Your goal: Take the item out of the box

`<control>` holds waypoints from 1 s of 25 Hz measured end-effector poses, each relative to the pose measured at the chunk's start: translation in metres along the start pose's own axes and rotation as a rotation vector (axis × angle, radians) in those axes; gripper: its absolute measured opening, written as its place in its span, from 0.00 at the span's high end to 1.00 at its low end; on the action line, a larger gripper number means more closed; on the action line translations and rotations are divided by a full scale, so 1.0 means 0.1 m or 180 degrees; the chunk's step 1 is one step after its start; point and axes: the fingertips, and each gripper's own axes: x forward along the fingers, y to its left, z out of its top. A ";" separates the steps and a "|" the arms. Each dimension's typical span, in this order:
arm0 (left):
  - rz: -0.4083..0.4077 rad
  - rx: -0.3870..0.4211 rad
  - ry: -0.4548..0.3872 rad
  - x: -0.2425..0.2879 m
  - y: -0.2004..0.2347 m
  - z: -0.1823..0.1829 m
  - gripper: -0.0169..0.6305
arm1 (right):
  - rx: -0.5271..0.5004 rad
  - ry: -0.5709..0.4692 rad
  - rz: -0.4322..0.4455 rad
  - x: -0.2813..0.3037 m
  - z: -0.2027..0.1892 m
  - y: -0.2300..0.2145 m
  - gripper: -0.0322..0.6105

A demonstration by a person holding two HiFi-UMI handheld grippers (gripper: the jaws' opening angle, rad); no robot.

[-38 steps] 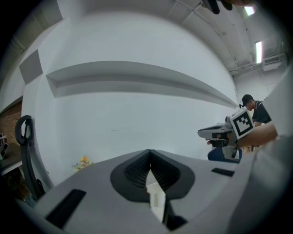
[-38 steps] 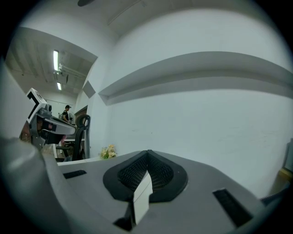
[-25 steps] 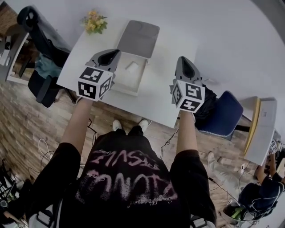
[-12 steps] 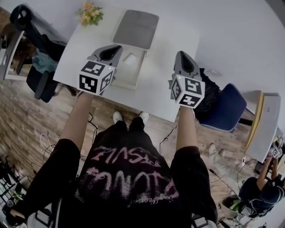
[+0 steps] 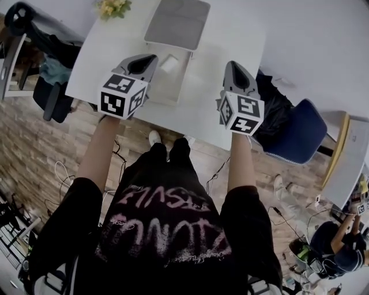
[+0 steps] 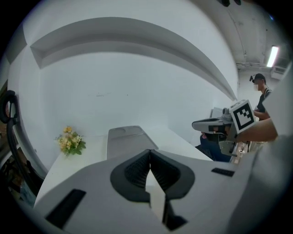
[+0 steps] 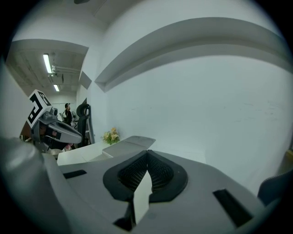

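- The left gripper (image 5: pixel 149 60) has its jaws closed tip to tip, with nothing between them. The left gripper view shows the ribbed pads meeting in a point.
- The right gripper (image 5: pixel 230 64) is likewise closed and empty, its pads together in the right gripper view.
- Both grippers are held side by side over the near part of the white table (image 5: pixel 230 34), well apart from each other and pointing away from the person.
- The box (image 5: pixel 180 86) stands open on the table, ahead of the left gripper and to the left of the right one. In the head view the left gripper's tip overlaps the box's left wall, and I cannot tell whether it touches.
- The item (image 5: pixel 169 63), small, white and flat, lies inside the box near its far end. It is just ahead of the left gripper's tip on the side toward the right gripper, and neither gripper touches it.
- The grey lid (image 5: pixel 177 24) lies open past the box's far edge, straight ahead of the left gripper and ahead-left of the right one.
- Yellow flowers (image 5: pixel 112 7) sit at the table's far corner, ahead-left of both grippers.
- A blue chair (image 5: pixel 300 132) stands off the table's edge, to the right of the right gripper.
- From each gripper's own view the other one shows at the side, with its marker cube toward the holder's arm.
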 end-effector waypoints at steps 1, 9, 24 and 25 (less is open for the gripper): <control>-0.0009 -0.0011 0.0030 0.02 -0.01 -0.04 0.97 | 0.0009 0.0025 -0.0001 0.01 -0.05 0.00 0.94; -0.0055 -0.0039 0.0260 0.19 -0.06 -0.31 0.97 | 0.0081 0.0164 0.0023 0.06 -0.32 -0.01 0.94; -0.0224 0.0150 0.1253 0.69 -0.16 -0.76 0.66 | 0.0114 0.0211 0.0001 0.13 -0.36 -0.13 0.94; -0.0189 0.0173 0.1310 0.73 -0.14 -0.77 0.65 | 0.0115 0.0208 0.0002 0.14 -0.36 -0.15 0.94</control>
